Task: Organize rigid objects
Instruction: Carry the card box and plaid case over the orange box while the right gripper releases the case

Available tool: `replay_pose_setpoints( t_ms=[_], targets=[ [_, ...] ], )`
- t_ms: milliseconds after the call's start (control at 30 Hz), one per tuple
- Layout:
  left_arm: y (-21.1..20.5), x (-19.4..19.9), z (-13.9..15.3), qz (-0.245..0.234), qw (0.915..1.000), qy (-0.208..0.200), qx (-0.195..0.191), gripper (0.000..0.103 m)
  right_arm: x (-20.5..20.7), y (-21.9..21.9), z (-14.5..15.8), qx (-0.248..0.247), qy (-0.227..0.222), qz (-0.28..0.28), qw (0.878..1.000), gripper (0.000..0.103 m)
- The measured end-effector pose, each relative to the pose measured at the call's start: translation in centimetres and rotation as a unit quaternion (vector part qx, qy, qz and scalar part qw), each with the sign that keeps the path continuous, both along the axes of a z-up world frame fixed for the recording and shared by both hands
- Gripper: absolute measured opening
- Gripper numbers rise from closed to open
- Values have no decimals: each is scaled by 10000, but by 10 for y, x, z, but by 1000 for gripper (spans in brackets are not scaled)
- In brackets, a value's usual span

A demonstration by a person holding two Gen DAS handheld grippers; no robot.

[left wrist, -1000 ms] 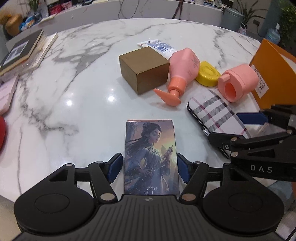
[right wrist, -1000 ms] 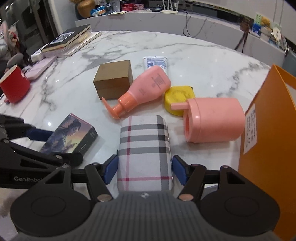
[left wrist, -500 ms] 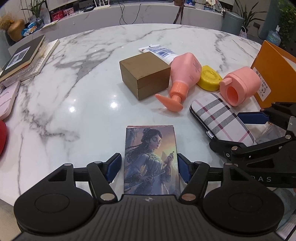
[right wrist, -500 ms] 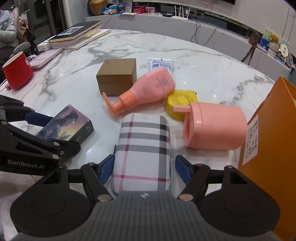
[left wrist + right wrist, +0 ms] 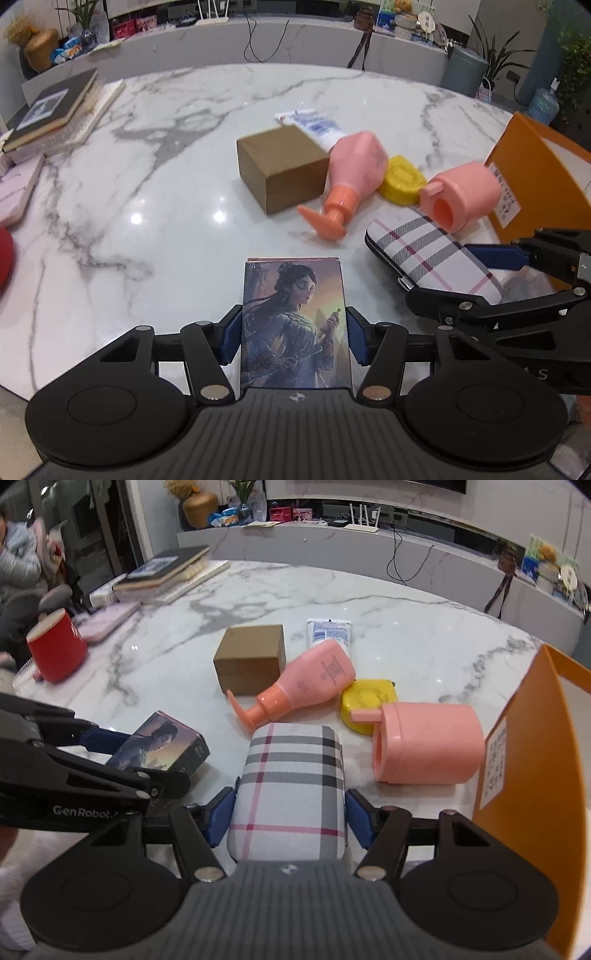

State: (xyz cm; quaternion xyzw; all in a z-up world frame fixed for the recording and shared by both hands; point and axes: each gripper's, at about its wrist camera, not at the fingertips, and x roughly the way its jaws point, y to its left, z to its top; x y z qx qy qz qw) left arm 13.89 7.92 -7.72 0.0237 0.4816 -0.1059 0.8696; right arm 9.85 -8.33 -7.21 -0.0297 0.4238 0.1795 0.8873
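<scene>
Marble table [image 5: 155, 206], left tongs [image 5: 294, 338] gripping card box [image 5: 293, 321], seemingly lifted

Ahead of the tongs spreads a round white marble table [image 5: 177, 155] with grey veins and two bright glints of ceiling light. Beyond it runs a curved grey counter [image 5: 424, 550] with hanging cables. Plants [image 5: 495, 48] stand far right; a dark doorway [image 5: 92, 524] far left.

Home: marble table [image 5: 184, 177], router [image 5: 360, 526]
</scene>
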Motion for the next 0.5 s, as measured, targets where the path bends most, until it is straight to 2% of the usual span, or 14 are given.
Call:
replay_pose_setpoints(
  t_ms=[133,267,367,500],
  targets=[
    [-3,-5,15,84,9999,27,-110,65,-11,-13,16,335,-4,-91,9994,64],
    [-11,-15,40,123,9996,-121,-233,65,-28,-25,43,497,-284,-91,9983,64],
    [-25,-22,62,-8,9992,-238,-332,65,-37,-40,63,655,-369,-91,9971,64],
    [-58,-26,91,-364,9980,-450,-243,65,-47,-72,82,702,-457,-173,9963,64]
  ],
)
